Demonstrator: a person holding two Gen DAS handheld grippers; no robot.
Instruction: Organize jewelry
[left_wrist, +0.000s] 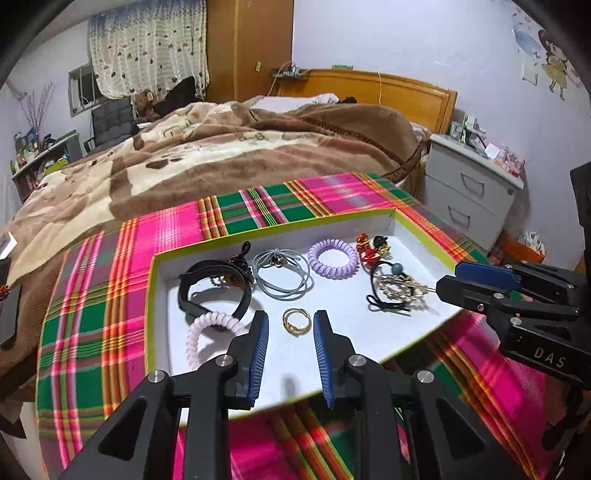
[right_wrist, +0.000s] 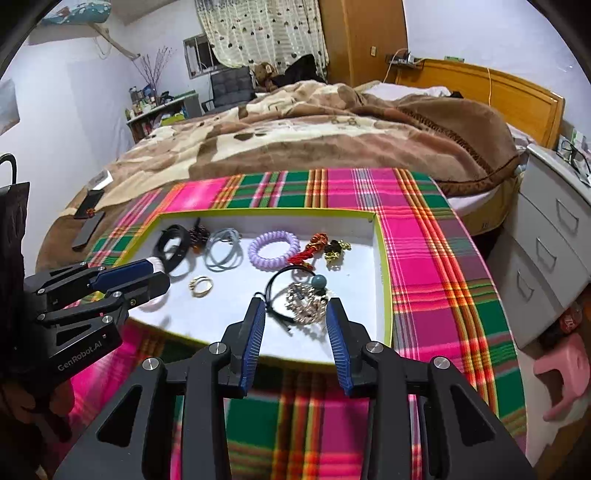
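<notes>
A shallow white tray with a lime rim (left_wrist: 149, 295) (right_wrist: 384, 280) lies on a plaid cloth and holds several pieces. A gold ring (left_wrist: 296, 321) (right_wrist: 201, 285) lies just ahead of my open, empty left gripper (left_wrist: 291, 320) (right_wrist: 157, 275). A gold ornate hair tie with a black band (right_wrist: 304, 301) (left_wrist: 397, 290) lies between the tips of my open, empty right gripper (right_wrist: 296, 308) (left_wrist: 447, 280). Also in the tray are a lilac coil tie (left_wrist: 333, 258), grey elastic bands (left_wrist: 282, 272), a black bangle (left_wrist: 216, 291), a pink coil tie (left_wrist: 210, 334) and red and gold ornaments (left_wrist: 371, 249).
The plaid cloth (right_wrist: 424, 236) covers a table beside a bed with a brown blanket (left_wrist: 229, 151). A grey drawer unit (right_wrist: 554, 236) stands at the right. A pink stool (right_wrist: 561, 376) is low at the right. A dark phone (right_wrist: 88, 225) lies on the bed.
</notes>
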